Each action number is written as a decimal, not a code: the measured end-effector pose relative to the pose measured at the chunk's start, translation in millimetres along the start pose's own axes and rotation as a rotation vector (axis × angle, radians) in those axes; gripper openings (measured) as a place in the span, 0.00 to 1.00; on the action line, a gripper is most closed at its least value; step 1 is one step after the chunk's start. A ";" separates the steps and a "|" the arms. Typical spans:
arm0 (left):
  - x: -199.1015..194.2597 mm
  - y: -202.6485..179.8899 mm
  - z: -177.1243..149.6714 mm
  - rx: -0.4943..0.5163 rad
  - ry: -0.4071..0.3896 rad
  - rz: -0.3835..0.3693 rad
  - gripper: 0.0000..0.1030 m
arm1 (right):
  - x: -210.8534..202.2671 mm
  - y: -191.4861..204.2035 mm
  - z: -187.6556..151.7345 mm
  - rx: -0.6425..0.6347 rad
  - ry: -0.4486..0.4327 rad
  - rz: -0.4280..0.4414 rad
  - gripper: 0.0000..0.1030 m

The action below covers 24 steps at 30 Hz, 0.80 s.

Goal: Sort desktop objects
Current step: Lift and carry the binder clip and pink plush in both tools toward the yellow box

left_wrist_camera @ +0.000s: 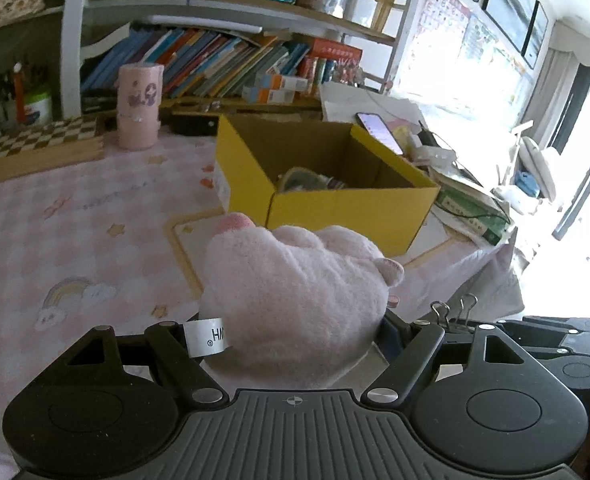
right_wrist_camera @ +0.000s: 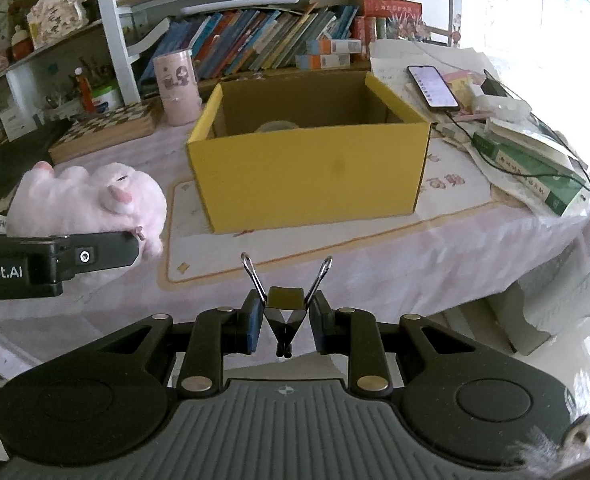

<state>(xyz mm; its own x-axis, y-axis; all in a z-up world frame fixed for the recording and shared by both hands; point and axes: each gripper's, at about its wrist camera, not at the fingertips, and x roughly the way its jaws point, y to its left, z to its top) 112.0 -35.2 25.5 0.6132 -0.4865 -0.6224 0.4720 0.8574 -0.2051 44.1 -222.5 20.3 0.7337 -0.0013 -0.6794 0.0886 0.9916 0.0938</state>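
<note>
Binder clip (right_wrist_camera: 286,312) clamped, yellow box (right_wrist_camera: 311,172) rim ahead.

The left gripper (left_wrist_camera: 295,320) points down at a slant over the table, its jaws set wide and pressed against the sides of a pink plush toy (left_wrist_camera: 295,292) that fills the gap between them. Just beside it, the right gripper (right_wrist_camera: 286,316) tilts down likewise, its blue pads (right_wrist_camera: 251,328) clamped tight on a black binder clip (right_wrist_camera: 286,312) with the wire handles sticking up.
</note>
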 end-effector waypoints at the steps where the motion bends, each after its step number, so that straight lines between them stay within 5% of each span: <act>1: 2.9 -2.9 2.8 0.005 -0.006 0.000 0.78 | 1.8 -3.8 3.5 -0.001 -0.002 0.001 0.22; 24: 83.1 -49.5 90.8 0.038 -0.153 0.132 0.78 | 52.8 -80.6 117.0 -0.103 -0.155 0.102 0.22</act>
<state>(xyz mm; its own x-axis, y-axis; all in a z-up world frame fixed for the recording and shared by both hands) 197.2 -133.3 52.5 0.7588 -0.3926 -0.5196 0.4031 0.9098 -0.0988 154.4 -317.6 61.9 0.8307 0.0883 -0.5496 -0.0554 0.9956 0.0761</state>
